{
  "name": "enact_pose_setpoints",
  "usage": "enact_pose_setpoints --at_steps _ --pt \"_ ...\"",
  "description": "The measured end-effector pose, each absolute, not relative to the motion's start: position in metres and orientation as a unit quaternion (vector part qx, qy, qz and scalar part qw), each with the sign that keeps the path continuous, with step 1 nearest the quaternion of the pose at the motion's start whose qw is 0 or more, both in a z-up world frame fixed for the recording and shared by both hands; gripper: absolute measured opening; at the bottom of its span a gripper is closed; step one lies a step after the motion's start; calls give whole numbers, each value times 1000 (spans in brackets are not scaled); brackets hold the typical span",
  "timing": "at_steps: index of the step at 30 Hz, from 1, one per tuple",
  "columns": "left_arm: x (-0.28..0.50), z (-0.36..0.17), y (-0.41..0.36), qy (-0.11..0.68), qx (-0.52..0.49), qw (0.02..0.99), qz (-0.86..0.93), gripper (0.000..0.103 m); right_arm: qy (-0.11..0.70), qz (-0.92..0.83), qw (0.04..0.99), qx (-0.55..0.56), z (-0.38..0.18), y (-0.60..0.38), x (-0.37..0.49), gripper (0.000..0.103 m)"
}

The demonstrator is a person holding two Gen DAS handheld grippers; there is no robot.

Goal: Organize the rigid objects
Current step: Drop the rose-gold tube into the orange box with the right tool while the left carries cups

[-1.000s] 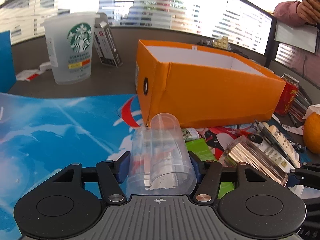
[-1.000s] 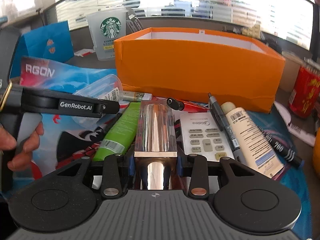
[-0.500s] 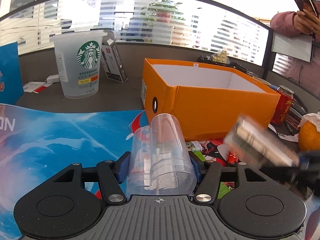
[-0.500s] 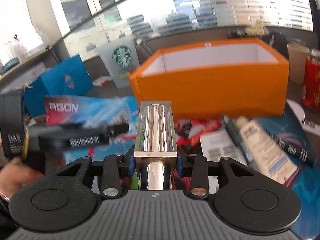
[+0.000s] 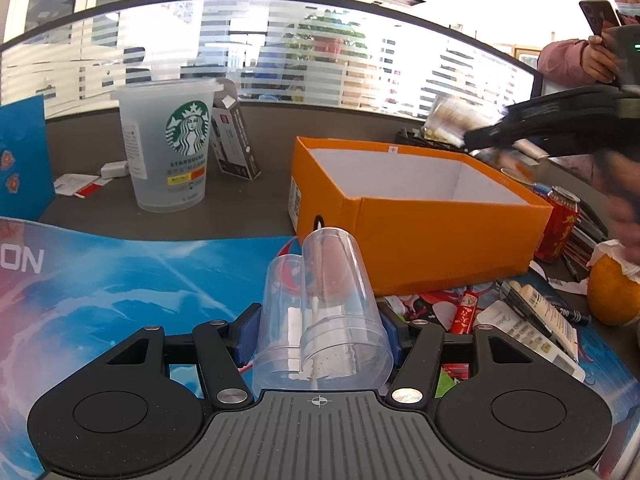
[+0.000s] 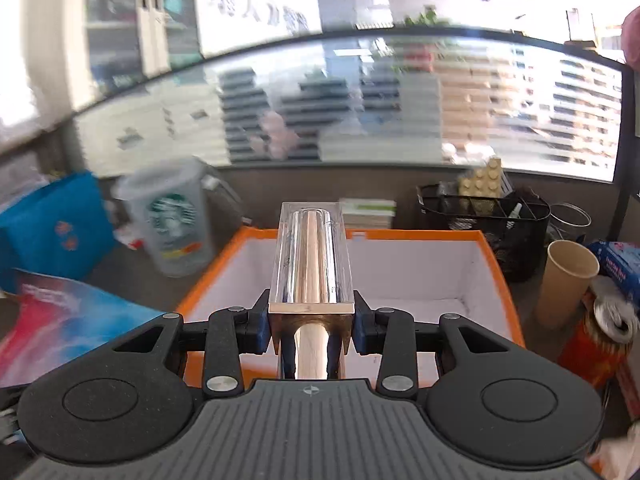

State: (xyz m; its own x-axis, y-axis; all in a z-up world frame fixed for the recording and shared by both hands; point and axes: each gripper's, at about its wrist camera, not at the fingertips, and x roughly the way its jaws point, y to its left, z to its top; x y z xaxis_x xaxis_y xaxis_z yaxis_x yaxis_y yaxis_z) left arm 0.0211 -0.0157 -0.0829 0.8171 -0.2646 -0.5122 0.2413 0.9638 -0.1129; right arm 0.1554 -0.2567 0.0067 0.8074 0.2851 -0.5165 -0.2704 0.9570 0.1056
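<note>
My left gripper (image 5: 318, 334) is shut on two clear plastic cups (image 5: 320, 320) nested side by side, held low over the blue mat just in front of the orange box (image 5: 440, 236). My right gripper (image 6: 311, 322) is shut on a clear block with a gold tube inside (image 6: 311, 264), raised above the near edge of the orange box (image 6: 496, 276), whose white inside shows bare. In the left wrist view the right gripper and its block (image 5: 448, 120) appear blurred above the box's far right corner.
A Starbucks cup (image 5: 168, 148) and a small carton (image 5: 234, 140) stand left of the box. A red can (image 5: 560, 224), an orange (image 5: 612, 296), pens, a tube and a remote (image 5: 524, 332) lie to the right. A paper cup (image 6: 568, 280) and black basket (image 6: 480, 220) stand behind. A person holds a phone at top right.
My right gripper rose from the cluttered mat with the block and swung up over the orange box. The left gripper with the cups lifted a little.
</note>
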Motion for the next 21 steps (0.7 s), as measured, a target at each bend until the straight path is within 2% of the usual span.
enact_pose_setpoints --at_steps 8,21 --pt "26 -69 -9 264 -30 955 -131 58 385 110 916 -35 -39 -244 234 34" --pt "37 -49 -17 259 -34 954 -149 58 487 93 860 -119 -70 -227 260 35"
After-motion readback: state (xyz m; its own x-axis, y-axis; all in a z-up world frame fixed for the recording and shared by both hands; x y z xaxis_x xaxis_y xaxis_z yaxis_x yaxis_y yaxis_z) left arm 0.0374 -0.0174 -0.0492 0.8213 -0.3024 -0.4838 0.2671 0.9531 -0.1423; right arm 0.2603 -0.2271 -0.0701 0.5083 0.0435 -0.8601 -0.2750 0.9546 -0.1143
